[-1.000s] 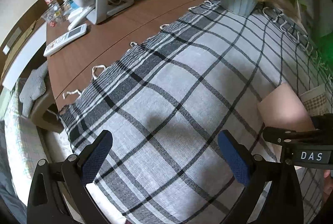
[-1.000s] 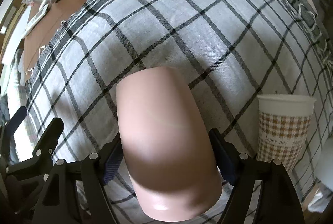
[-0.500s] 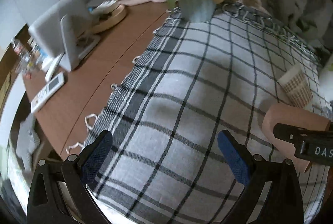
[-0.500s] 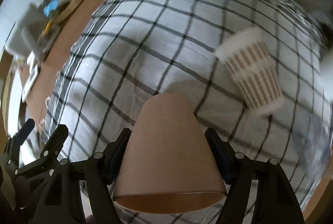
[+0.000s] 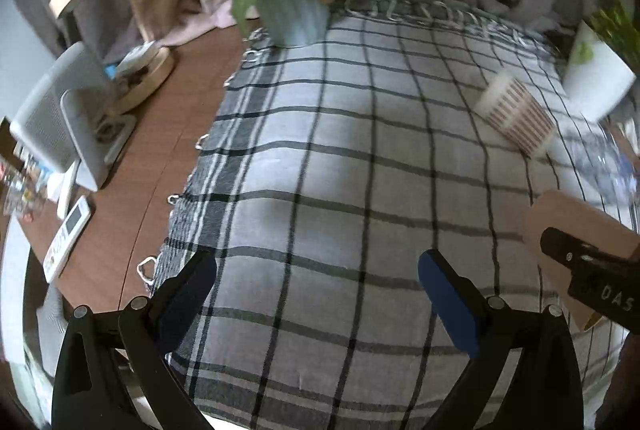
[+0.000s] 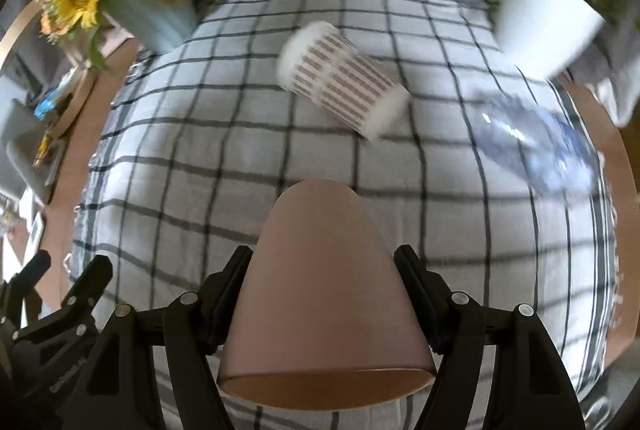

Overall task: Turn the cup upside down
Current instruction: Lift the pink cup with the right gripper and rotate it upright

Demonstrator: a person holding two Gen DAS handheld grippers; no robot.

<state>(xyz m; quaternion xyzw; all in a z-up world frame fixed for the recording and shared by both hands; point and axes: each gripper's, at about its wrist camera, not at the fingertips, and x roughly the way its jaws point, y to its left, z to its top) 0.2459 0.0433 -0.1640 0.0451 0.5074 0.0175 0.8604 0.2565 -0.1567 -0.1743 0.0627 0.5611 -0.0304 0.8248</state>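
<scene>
My right gripper is shut on a plain pink cup. The cup is turned so its open rim faces the camera and its base points away, above the checked cloth. In the left wrist view the same pink cup shows at the right edge with the right gripper's black finger across it. My left gripper is open and empty, held over the checked cloth to the left of the cup.
A brown-checked paper cup and a clear blue-tinted cup sit on the cloth beyond. A sunflower vase stands far left, a white plant pot far right. A white fan and a remote lie on the wooden table at left.
The right gripper has rotated the pink cup: its base faced the camera, now its open rim does. Both views swung, bringing the back of the table into view.
</scene>
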